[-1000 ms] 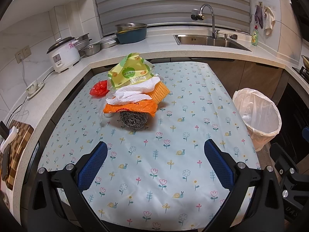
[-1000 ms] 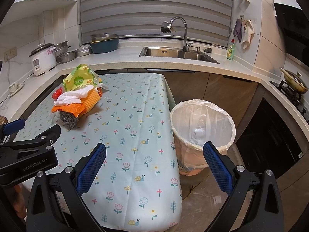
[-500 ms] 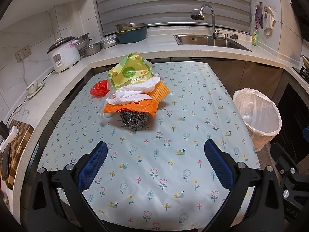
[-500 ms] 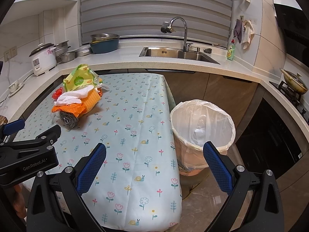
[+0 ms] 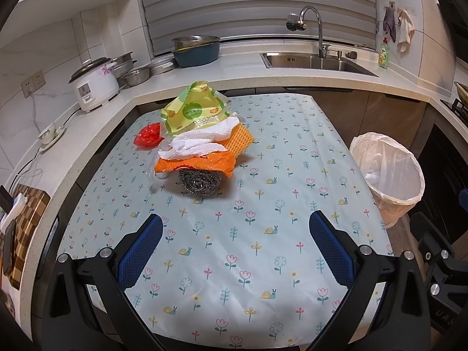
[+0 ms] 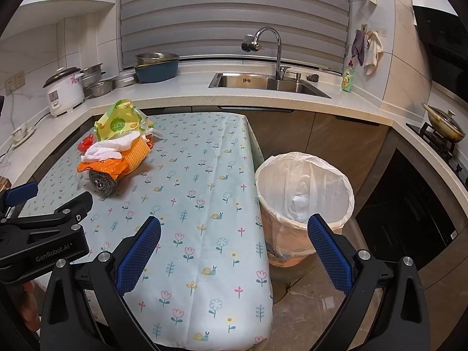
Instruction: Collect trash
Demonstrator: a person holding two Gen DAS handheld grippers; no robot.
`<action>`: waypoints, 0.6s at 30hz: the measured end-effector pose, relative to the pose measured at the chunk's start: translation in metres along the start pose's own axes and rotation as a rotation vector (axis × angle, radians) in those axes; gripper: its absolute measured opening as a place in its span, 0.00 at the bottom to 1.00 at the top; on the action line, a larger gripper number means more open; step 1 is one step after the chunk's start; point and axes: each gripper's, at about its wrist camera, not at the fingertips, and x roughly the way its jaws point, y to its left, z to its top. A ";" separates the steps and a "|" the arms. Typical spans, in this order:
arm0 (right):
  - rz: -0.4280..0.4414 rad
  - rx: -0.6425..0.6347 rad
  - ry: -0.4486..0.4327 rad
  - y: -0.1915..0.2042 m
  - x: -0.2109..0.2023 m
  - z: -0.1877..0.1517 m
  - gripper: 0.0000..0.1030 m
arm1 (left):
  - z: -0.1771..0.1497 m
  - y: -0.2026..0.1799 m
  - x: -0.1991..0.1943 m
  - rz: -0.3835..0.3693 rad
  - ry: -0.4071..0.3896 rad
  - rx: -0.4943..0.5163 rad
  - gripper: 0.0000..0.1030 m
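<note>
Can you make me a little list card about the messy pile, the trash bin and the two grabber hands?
pile: steel scrubber in front, orange bag, white paper towels, yellow-green wrapper, red scrap behind
pile place: far left of the flowered tablecloth
trash bin: on the floor beside the table's right edge, white liner, something pale already inside
left gripper: open, holding nothing, short of the pile
right gripper: open, holding nothing

Pale blue tablecloth (image 5: 263,152) with small flowers and snails. Yellow-green snack bag (image 5: 194,111) over white paper towel (image 5: 201,144), orange plastic wrapper (image 5: 196,164), orange waffle-grid sponge (image 5: 240,139), grey steel-wool scourer (image 5: 199,182), red crumpled wrapper (image 5: 148,136). Peach bin with translucent white liner (image 6: 304,199).
</note>
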 end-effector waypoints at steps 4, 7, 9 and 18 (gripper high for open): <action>-0.001 -0.001 0.000 0.001 0.000 0.000 0.93 | 0.001 -0.003 -0.001 -0.005 -0.003 0.009 0.93; -0.001 0.000 -0.001 0.001 0.000 0.000 0.93 | 0.001 -0.003 -0.001 -0.006 -0.004 0.011 0.93; -0.001 0.000 -0.001 0.000 0.000 0.000 0.93 | 0.001 -0.003 -0.002 -0.007 -0.004 0.011 0.93; -0.001 0.000 -0.003 0.000 0.000 0.000 0.93 | 0.002 -0.003 -0.002 -0.009 -0.003 0.015 0.93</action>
